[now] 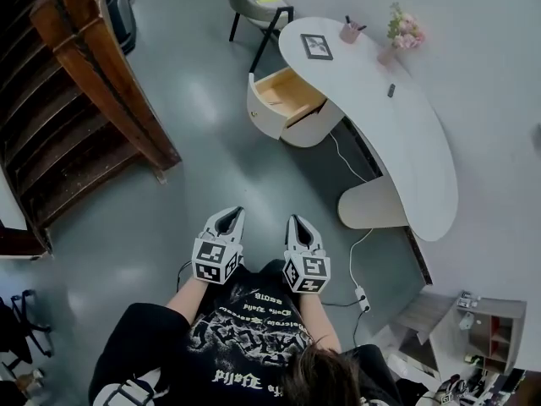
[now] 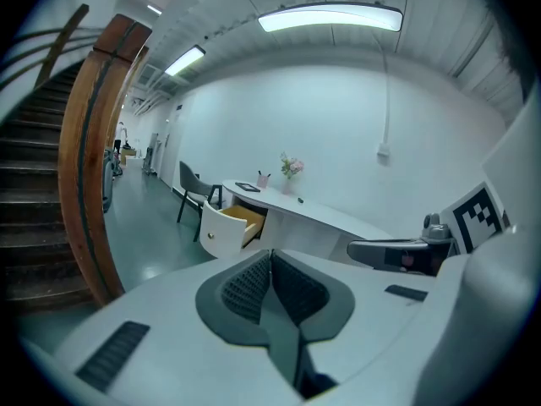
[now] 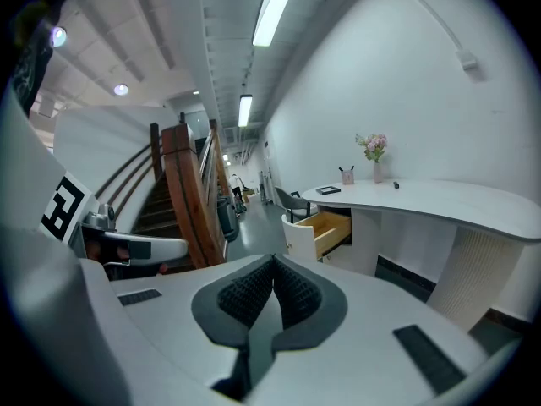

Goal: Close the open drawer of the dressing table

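**Open drawer** (image 1: 286,98): upper centre of the head view, pulled out towards the left from the rounded end of the dressing table (image 1: 397,142). It is well apart from both grippers. The interior is pale wood and looks empty. The front panel (image 1: 262,115) is white and curved and carries a small knob (image 1: 253,114).

**Handling (judged):**
- The drawer is probably a stiff, box-built part riding on runners, light to moderate in weight, and not fragile.
- It should slide in under a steady push.
- The best contact is flat on the front panel near the knob, at mid-width so the box does not skew. No grasp is needed.
- The lacquered face may be slippery to a tip that meets it at a slant.

**Count:**
- On the table: one open drawer, one knob, and one table top bearing one framed card (image 1: 316,46), one cup (image 1: 349,31), one vase of flowers (image 1: 402,30) and one small dark item (image 1: 391,90).
- Around it: one chair (image 1: 258,2) at upper centre, one wooden staircase (image 1: 84,100) at upper left, and one floor cable (image 1: 355,248) at lower right.

**Tongs:** two.
- The left gripper (image 1: 230,216) and right gripper (image 1: 297,222) sit side by side at lower centre.
- In each gripper view the ribbed pads meet with no gap, left (image 2: 270,256) and right (image 3: 273,262).
- Each is closed and holds nothing.
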A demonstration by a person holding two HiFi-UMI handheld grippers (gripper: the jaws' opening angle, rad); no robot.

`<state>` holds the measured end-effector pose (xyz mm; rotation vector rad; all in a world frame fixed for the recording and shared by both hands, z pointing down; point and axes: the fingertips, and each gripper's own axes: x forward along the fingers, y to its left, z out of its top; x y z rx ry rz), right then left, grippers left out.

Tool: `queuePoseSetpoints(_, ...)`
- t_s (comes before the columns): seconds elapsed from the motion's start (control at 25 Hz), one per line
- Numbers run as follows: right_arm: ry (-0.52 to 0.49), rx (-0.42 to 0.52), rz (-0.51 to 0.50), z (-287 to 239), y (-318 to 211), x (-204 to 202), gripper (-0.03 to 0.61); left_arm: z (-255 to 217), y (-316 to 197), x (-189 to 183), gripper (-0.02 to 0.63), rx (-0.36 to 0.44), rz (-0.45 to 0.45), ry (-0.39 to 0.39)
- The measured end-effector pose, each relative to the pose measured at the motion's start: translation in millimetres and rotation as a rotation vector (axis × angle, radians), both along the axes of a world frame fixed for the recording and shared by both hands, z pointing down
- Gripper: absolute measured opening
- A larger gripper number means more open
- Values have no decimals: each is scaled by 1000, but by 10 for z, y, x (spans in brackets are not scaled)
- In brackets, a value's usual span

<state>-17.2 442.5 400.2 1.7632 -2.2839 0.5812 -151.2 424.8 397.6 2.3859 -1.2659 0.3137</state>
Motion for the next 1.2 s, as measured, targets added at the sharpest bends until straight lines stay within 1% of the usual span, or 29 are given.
queuePoseSetpoints(0.08,7,1,0,2,-40,-27,26,-4,-37,-28,29,1,1,13)
queuePoseSetpoints(0.16,11,2,1,-4,-61,-33,26,-25,-52,-49,29,-6,-5,58)
queuePoseSetpoints(0.24,9,2,3,-3,-93,-17,26,-31,-80,-55,29,-10,-10,74)
queuePoseSetpoints(0.4,0,-2,-7,57,-204,47,28,-4,-162,-6,29,-3,-19,45)
queuePoseSetpoints(0.52,-9,-5,-41,95,-358,42,26,46,-253,6,29,-12,-47,29)
queuePoseSetpoints(0.88,-24,-16,-155,163,-1119,141,26,142,-825,240,29,-22,-109,-27)
queuePoseSetpoints(1.2,-34,-26,-232,187,-1791,325,26,229,-1394,492,29,-53,-150,-52)
